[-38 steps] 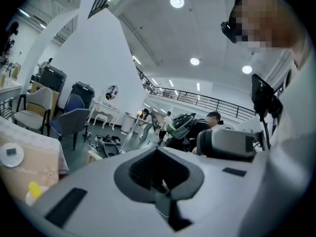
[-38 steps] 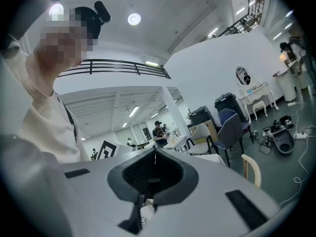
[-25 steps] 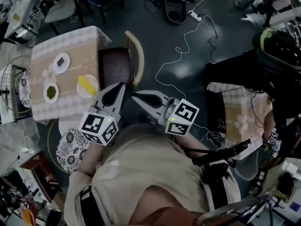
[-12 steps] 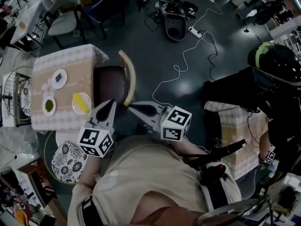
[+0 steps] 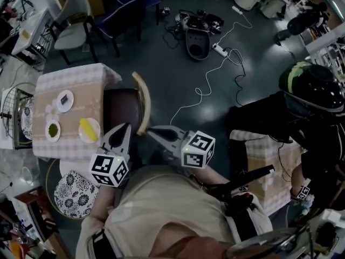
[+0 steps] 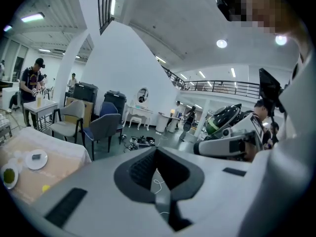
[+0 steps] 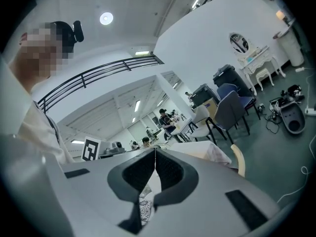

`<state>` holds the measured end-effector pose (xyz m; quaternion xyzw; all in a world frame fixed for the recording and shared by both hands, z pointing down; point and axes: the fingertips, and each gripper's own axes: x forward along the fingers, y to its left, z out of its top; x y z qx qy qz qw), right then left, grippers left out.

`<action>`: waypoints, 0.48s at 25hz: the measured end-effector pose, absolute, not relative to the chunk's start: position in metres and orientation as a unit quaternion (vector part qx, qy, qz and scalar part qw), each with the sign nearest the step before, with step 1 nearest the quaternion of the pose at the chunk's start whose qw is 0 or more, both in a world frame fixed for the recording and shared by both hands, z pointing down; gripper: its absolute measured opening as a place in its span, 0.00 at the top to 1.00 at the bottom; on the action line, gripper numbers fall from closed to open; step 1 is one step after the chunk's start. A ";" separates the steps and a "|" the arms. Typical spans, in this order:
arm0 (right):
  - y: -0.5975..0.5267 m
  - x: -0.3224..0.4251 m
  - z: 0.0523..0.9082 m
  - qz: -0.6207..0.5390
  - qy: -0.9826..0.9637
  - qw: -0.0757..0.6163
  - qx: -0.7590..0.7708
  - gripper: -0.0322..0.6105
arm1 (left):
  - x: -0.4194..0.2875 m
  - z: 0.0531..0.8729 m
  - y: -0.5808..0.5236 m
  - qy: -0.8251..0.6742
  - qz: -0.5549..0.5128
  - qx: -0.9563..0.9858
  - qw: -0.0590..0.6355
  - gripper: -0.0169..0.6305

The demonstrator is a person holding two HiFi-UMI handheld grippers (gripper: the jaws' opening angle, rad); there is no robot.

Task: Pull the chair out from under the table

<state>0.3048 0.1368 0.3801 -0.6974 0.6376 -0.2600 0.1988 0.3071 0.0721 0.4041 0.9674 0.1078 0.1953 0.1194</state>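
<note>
Three white plates on table (image 5: 70,79): plate with dark square (image 5: 64,100) mid-top, plate with green food (image 5: 53,130) by left edge, plate with yellow food (image 5: 89,129) by right edge. Power strip (image 5: 219,49) and white cable (image 5: 200,90) on floor. Grey armchair (image 5: 75,12) and blue armchair (image 5: 126,12) beyond.

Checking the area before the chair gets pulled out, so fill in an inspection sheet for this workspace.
Surface: table under a cloth.
Job's things: chair with its seat against the table's edge, wooden backrest facing the open floor.
Clutter: three plates on the table; patterned cushion beside it.
Grippers: left gripper and right gripper, jaws together, empty, close to the backrest.
Cables: white cable and power strip on the floor.
Surroundings: grey chair, blue chair, helmeted person.
</note>
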 end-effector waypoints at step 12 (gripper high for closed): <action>0.047 0.332 0.402 -0.291 0.617 0.147 -0.716 0.93 | 0.336 0.411 -0.019 0.119 0.183 0.964 0.153 0.96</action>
